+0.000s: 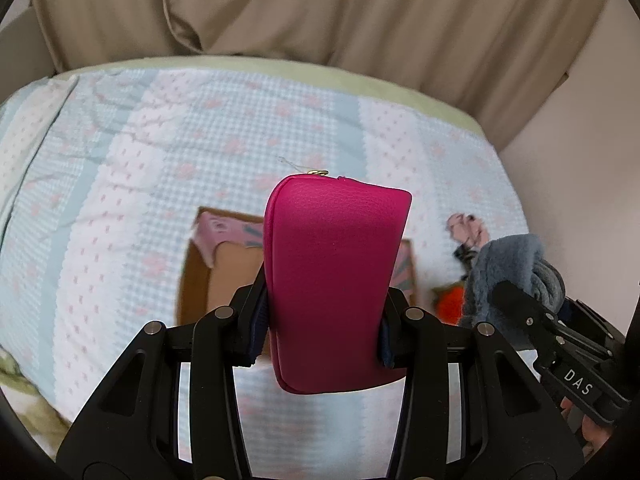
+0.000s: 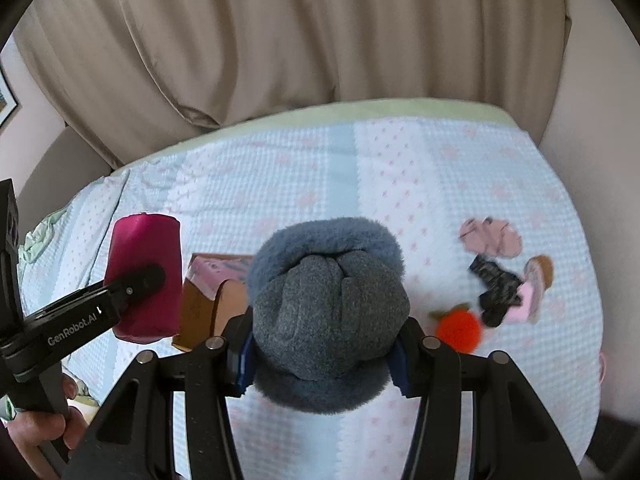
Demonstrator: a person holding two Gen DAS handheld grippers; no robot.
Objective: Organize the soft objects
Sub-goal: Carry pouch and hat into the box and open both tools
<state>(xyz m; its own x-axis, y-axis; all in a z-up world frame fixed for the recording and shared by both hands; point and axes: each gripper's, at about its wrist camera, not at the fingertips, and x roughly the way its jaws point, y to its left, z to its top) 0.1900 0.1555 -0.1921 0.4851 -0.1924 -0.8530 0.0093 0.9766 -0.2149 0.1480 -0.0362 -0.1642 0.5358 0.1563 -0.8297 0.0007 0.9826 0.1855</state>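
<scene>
My left gripper (image 1: pixel 322 320) is shut on a magenta zip pouch (image 1: pixel 334 280) and holds it above the bed, in front of an open cardboard box (image 1: pixel 204 276). My right gripper (image 2: pixel 322 354) is shut on a grey fleece item with a fluffy blue-grey cuff (image 2: pixel 328 308), also in the air. The pouch (image 2: pixel 144 276) and the box (image 2: pixel 208 300) show to the left in the right wrist view. The grey item (image 1: pixel 508 268) shows at the right of the left wrist view.
On the bedspread (image 2: pixel 360 168) to the right lie an orange plush (image 2: pixel 458 328), a black patterned piece (image 2: pixel 494 292), a pink item (image 2: pixel 490 236) and a pink-and-tan one (image 2: pixel 534 284). Beige curtains (image 2: pixel 280 40) hang behind the bed.
</scene>
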